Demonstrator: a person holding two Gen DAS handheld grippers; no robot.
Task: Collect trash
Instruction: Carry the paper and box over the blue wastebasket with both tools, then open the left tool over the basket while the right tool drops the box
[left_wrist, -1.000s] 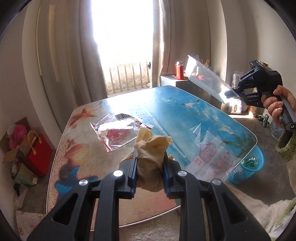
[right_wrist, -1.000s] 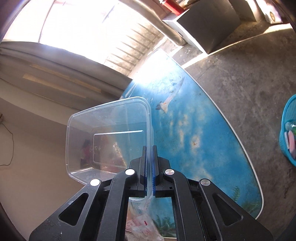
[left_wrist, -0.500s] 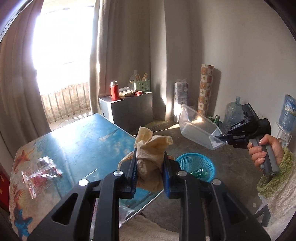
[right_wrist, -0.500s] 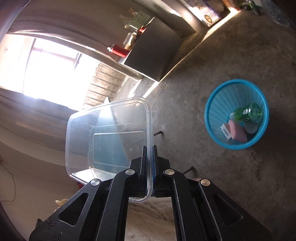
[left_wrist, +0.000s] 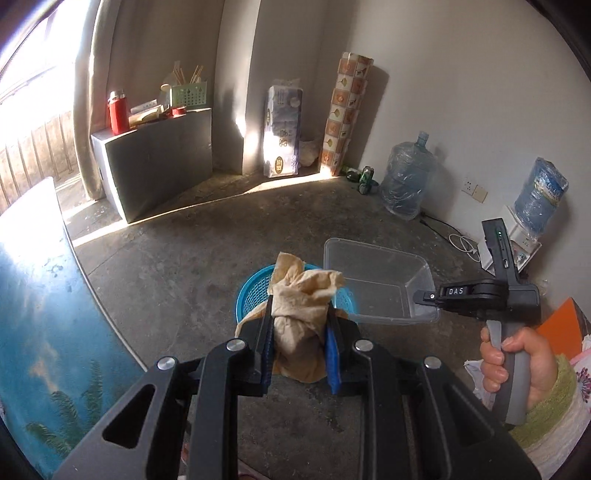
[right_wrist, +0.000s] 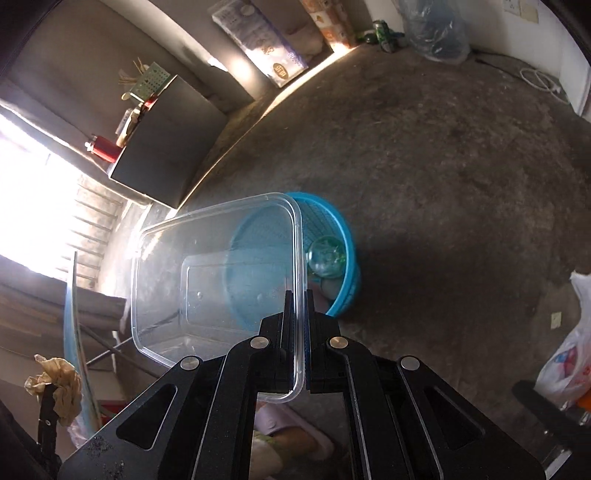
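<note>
You are carrying two pieces of trash toward the blue basket on the concrete floor, and the drop looks like the step in hand. Your left tongs are clamping a crumpled tan paper wad directly in line with the basket's rim, while your right tongs are pinching the rim of a clear plastic tub, holding it empty and tilted just beside and partly over the basket. The blue-printed bench is lying off to the left, its edge near the basket.

The next move probably calls for centring each item over the basket's mouth before spreading the tongs; the broad tub may catch on the rim unless it is tipped in end first.

The right wrist view is showing what the left cannot: a green glass bottle and other scraps already lying inside the basket. The left wrist view alone is showing your right hand gripping the handle, and the water jugs along the far wall.
</note>
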